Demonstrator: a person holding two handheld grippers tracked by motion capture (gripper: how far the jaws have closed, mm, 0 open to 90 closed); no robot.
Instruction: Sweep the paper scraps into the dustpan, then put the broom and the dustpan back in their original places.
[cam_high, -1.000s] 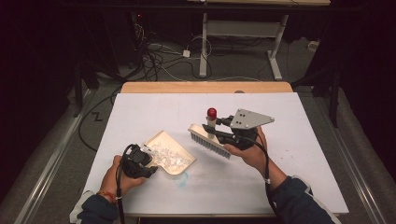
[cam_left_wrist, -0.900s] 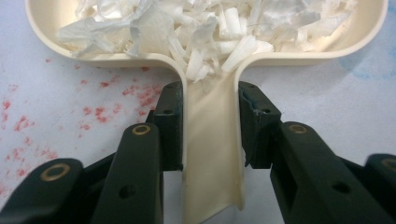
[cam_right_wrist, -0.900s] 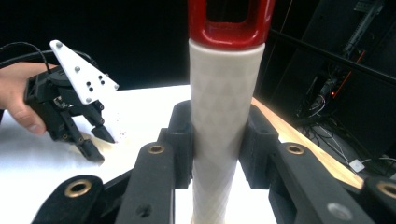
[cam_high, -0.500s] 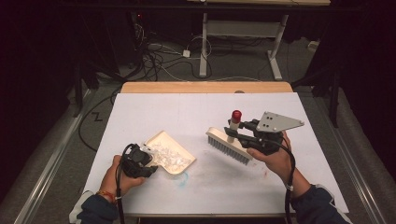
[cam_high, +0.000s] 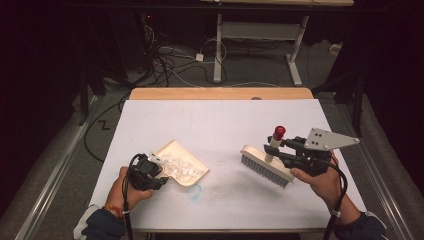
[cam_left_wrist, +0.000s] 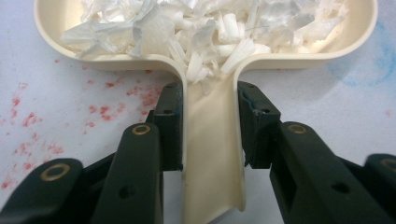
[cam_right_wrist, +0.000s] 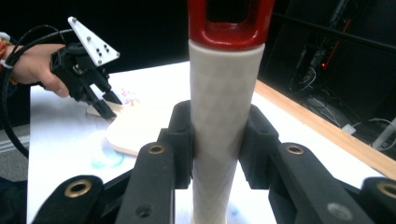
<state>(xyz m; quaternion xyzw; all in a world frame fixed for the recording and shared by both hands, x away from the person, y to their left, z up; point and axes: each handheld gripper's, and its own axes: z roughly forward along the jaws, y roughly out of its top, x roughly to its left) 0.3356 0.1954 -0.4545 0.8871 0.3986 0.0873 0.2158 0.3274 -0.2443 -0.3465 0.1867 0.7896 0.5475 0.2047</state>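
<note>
The dustpan (cam_left_wrist: 210, 154) is cream, heaped with white paper shreds (cam_left_wrist: 205, 28). The brush (cam_high: 266, 165) has a cream block, grey bristles and a white handle (cam_right_wrist: 224, 116) with a faint diamond texture, capped red. Both claws are black. The white surface (cam_left_wrist: 70, 107) carries red speckles and a blue smudge (cam_left_wrist: 369, 56).

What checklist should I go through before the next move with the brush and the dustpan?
1. Left claw shut on the dustpan handle: ok.
2. Right claw shut on the brush handle: ok.
3. White scraps lie inside the dustpan: ok, a few sit at the handle's neck.
4. Brush held apart from the dustpan, seen in the high view: ok.
5. Table free of loose scraps: cannot tell; a blue smudge and red specks remain.
6. Dustpan flat on the table: cannot tell.
</note>
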